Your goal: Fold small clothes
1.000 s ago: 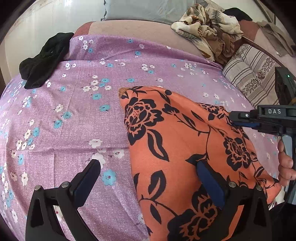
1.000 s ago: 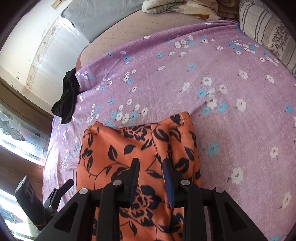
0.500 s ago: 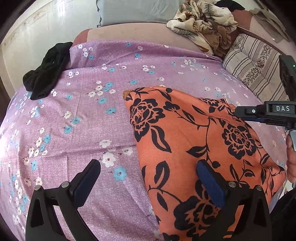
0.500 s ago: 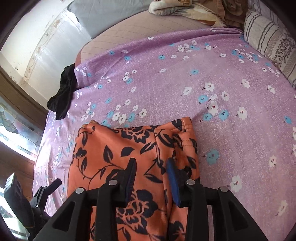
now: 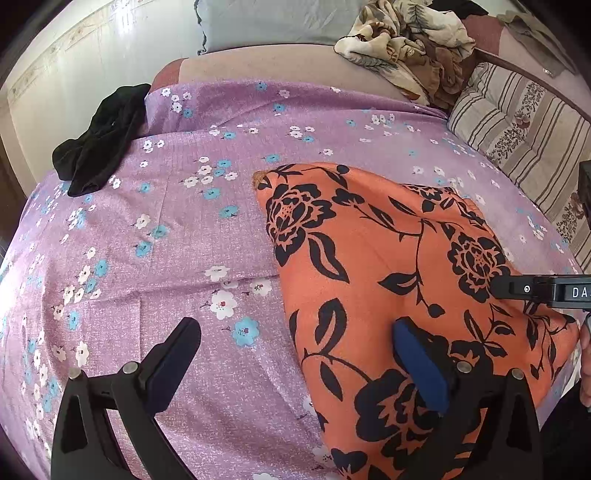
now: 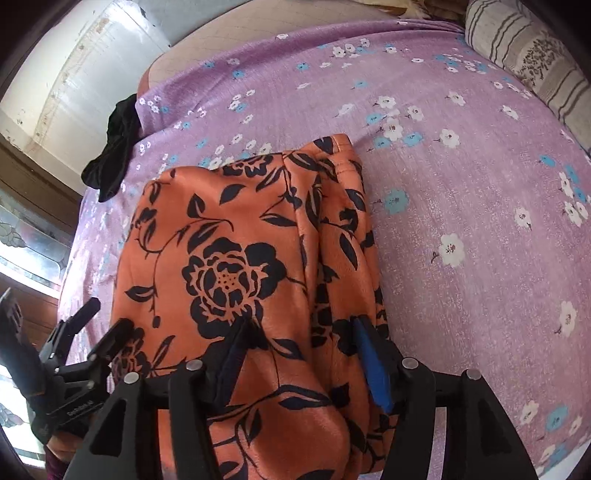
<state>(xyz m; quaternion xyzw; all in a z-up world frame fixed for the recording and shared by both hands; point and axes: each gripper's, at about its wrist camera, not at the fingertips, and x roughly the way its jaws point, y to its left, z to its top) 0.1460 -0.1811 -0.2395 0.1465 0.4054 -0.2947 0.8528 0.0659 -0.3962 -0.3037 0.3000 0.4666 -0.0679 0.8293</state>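
Note:
An orange garment with black flowers (image 5: 388, 258) lies folded on the purple flowered bedsheet (image 5: 166, 240). My left gripper (image 5: 295, 354) stands open over the garment's left edge, one finger above the sheet and the other above the cloth. In the right wrist view the garment (image 6: 240, 240) fills the middle, with a doubled strip along its right side. My right gripper (image 6: 303, 350) hangs low over its near part. Its jaws are opening, and the cloth lies under and between them with the pads not pressing on it. The left gripper (image 6: 105, 321) shows at the lower left.
A black garment (image 5: 99, 147) lies crumpled at the sheet's far left corner. A heap of beige patterned clothes (image 5: 406, 44) and a striped pillow (image 5: 517, 122) lie at the far right. A grey pillow (image 5: 277, 22) is at the back. A wall and window (image 6: 33, 229) are on the left.
The right gripper's jaws have spread from nearly together on the cloth's fold to wide apart, and it has come lower and nearer over the garment. The left gripper has hardly moved.

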